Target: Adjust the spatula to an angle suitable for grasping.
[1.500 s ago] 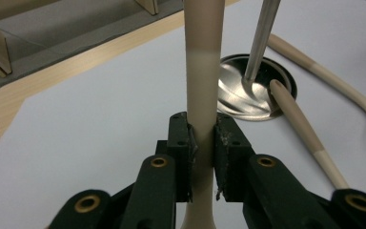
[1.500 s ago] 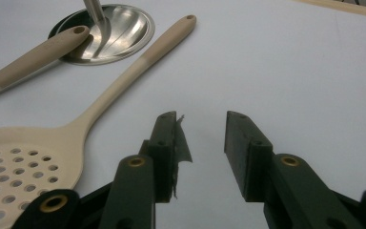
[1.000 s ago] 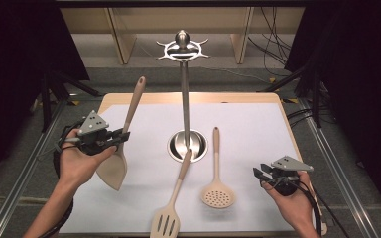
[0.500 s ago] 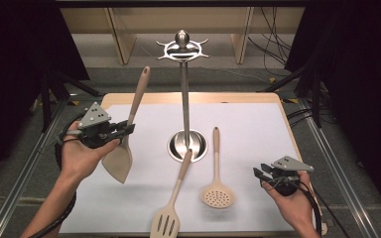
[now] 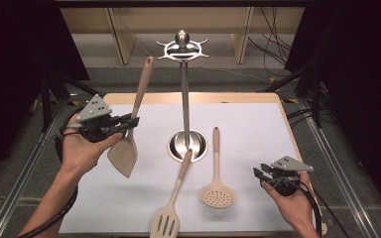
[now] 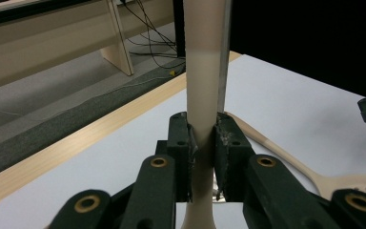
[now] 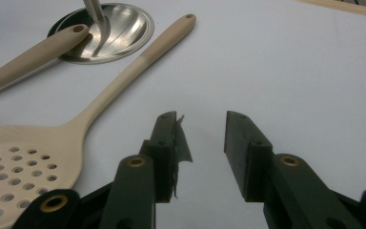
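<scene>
My left gripper (image 5: 132, 120) is shut on the handle of a beige solid spatula (image 5: 123, 154), held up off the white mat with its handle pointing up and away. The left gripper view shows the handle (image 6: 203, 95) clamped between both jaws of that gripper (image 6: 202, 138). A steel utensil stand (image 5: 184, 74) with a hooked crown rises from a round base (image 5: 198, 145) at mid-table. A slotted turner (image 5: 166, 220) lies with its handle end on that base. Beside it lies a perforated skimmer (image 5: 218, 194) (image 7: 24, 152). My right gripper (image 5: 261, 171) (image 7: 201, 143) rests open at the front right, holding nothing.
A white mat (image 5: 248, 129) covers a wooden-edged table (image 5: 188, 97). Metal rails run along both sides (image 5: 327, 148). Cables lie on the floor behind, near pale furniture legs (image 5: 240, 34). Dark curtains stand left and right.
My left gripper has raised the solid spatula and carried it right, toward the stand, tilting it more upright. The right gripper has stayed put.
</scene>
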The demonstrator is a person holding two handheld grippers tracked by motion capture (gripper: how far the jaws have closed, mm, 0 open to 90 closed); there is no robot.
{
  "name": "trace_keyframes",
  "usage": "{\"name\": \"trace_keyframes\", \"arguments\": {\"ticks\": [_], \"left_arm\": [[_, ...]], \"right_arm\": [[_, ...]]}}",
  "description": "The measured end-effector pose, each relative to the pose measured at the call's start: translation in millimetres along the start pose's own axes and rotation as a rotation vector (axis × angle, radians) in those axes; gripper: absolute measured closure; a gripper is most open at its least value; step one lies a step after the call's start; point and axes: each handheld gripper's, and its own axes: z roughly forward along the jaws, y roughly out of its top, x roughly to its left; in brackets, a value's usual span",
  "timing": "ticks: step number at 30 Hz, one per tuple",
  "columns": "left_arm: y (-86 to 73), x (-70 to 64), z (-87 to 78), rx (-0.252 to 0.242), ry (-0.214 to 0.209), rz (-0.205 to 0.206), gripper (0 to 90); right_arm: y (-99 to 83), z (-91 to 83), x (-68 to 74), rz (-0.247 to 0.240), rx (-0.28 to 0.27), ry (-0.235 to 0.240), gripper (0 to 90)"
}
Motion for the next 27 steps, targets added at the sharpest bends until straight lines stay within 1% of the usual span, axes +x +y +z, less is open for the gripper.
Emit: {"name": "trace_keyframes", "arguments": {"ticks": [1,2,3,4,6,8,9,10,11,12,13,14,15,16,17,18,19,20,22,23,24,27], "left_arm": [[0.5,-1.3,-1.0,0.013,0.003,-0.014,78.1],[1.5,-1.6,-0.5,0.007,0.001,-0.016,78.0],[2.7,-0.5,-0.1,-0.001,0.002,0.002,78.0],[2.8,-1.5,-0.6,0.005,0.0,-0.016,78.1],[3.9,-1.3,-0.9,0.0,-0.004,-0.017,78.0],[4.7,-1.3,-1.1,-0.003,-0.009,-0.02,78.0],[4.7,-1.3,-1.1,-0.003,-0.009,-0.02,78.1],[5.8,0.1,-0.6,-0.011,-0.009,-0.001,78.0],[6.1,-0.5,-0.1,0.0,-0.016,-0.018,78.0],[6.1,-0.5,-0.1,0.0,-0.016,-0.018,78.0],[7.7,0.2,1.4,0.006,-0.022,-0.015,78.0],[9.1,1.5,2.6,-0.001,-0.022,0.002,78.0],[9.1,1.5,2.6,-0.001,-0.022,0.002,78.0],[10.0,1.1,2.5,0.007,-0.024,-0.009,78.0],[11.8,2.6,3.4,-0.002,-0.022,0.007,78.0],[12.8,3.0,4.3,-0.003,-0.028,0.007,78.0],[13.1,2.2,4.9,0.006,-0.031,-0.008,78.0],[13.8,3.1,6.4,0.001,-0.033,0.002,78.0],[14.0,3.3,8.7,0.005,-0.036,0.005,78.0],[14.0,3.1,9.4,0.011,-0.034,0.008,78.0],[13.4,2.6,10.7,0.012,-0.04,0.005,78.0],[11.3,3.1,12.7,0.018,-0.045,0.002,78.0]], "right_arm": [[0.0,0.0,0.0,0.0,0.0,0.0,66.0],[0.0,0.0,0.2,0.002,0.001,0.001,66.0],[0.0,-0.1,0.4,0.006,0.003,0.003,66.0],[0.0,-0.2,0.2,0.004,0.003,0.002,66.0],[0.0,-0.3,0.8,0.016,0.008,0.006,66.0],[0.2,-0.1,0.5,0.011,0.006,0.004,66.0],[0.2,-0.1,0.5,0.011,0.006,0.004,66.0],[0.3,0.6,0.6,0.017,0.004,0.004,66.1],[0.5,0.6,0.6,0.021,0.006,0.004,66.0],[1.1,0.5,-1.2,0.009,0.004,0.006,66.0],[1.4,0.0,-0.4,0.018,0.006,0.0,66.0],[2.0,0.4,-3.3,-0.014,-0.006,-0.002,66.0],[2.0,0.4,-3.3,-0.014,-0.006,-0.002,66.0],[1.9,-0.4,-2.4,-0.003,0.0,-0.007,66.0],[1.7,-0.6,-2.4,-0.002,0.003,-0.006,66.1],[0.5,-1.1,-1.4,0.019,0.006,-0.01,66.1],[-0.3,-2.1,-1.7,0.029,0.012,-0.009,66.1],[-0.5,-2.2,-2.4,0.024,0.008,-0.008,66.1],[-0.7,-3.6,-2.8,0.032,0.003,-0.013,66.1],[-0.5,-3.3,-4.6,0.012,-0.004,-0.015,66.1],[-0.7,-3.3,-3.5,0.024,0.001,-0.015,66.1],[-0.3,-2.6,-3.2,0.022,0.007,-0.015,66.1]]}}
